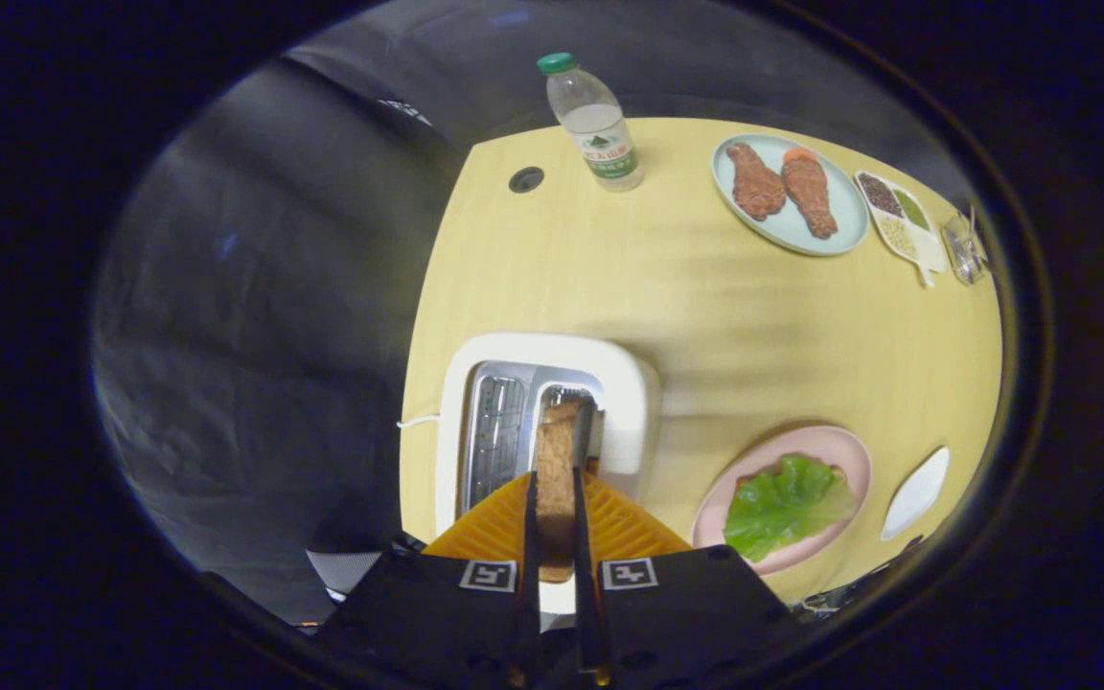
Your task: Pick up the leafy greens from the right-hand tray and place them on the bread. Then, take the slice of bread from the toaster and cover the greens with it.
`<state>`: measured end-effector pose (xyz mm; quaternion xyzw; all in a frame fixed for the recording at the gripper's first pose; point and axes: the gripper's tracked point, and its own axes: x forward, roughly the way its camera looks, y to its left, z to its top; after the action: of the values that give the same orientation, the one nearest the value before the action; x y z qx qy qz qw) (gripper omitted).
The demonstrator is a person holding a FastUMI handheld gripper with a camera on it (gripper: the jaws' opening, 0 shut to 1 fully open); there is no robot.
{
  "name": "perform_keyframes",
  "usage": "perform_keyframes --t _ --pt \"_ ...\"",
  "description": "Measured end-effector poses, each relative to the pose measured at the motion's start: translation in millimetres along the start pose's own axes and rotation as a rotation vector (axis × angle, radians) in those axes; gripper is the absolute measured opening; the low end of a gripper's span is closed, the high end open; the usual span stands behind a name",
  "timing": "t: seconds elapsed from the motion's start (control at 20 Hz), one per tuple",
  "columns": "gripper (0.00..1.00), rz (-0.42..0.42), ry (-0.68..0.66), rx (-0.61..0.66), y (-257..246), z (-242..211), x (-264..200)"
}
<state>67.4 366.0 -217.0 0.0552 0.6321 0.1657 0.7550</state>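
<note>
1. Bread slice (557, 479) pinched edge-on between the fingers of the gripper (554, 517), right over the toaster (552, 402) slot.
2. Leafy greens (782, 503) already on the pink plate (835, 446), right of the jaws.
3. Step: covering. Next, probably: lift clear, swing right, lay flat on the greens.

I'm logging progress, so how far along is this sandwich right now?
Done: the greens already lie on the bread on the pink plate. In hand: the gripper is shut on the bread slice, right above the toaster. Left: carry that slice over and cover the greens.
</note>
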Motion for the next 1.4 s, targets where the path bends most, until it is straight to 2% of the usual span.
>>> perform_keyframes --t 0.2,0.4,0.6,0.75,0.9,1.1,1.4 --pt "0.18 0.082 0.013 0.063 1.3 -4.4 -25.9" --pt "0.18 0.203 -0.026 0.120 -2.0 -0.4 -70.1" --pt "0.18 0.289 -0.093 0.170 -32.8 2.3 -112.9" --pt "0.18 0.315 -0.126 0.200 -72.9 -9.2 -128.7" --pt "0.18 0.333 -0.127 0.224 -112.3 -24.1 -128.9" --pt "0.18 0.329 -0.092 0.132 -152.9 -54.3 -111.0" --pt "0.18 0.338 0.010 0.012 -179.6 -90.6 -45.9"
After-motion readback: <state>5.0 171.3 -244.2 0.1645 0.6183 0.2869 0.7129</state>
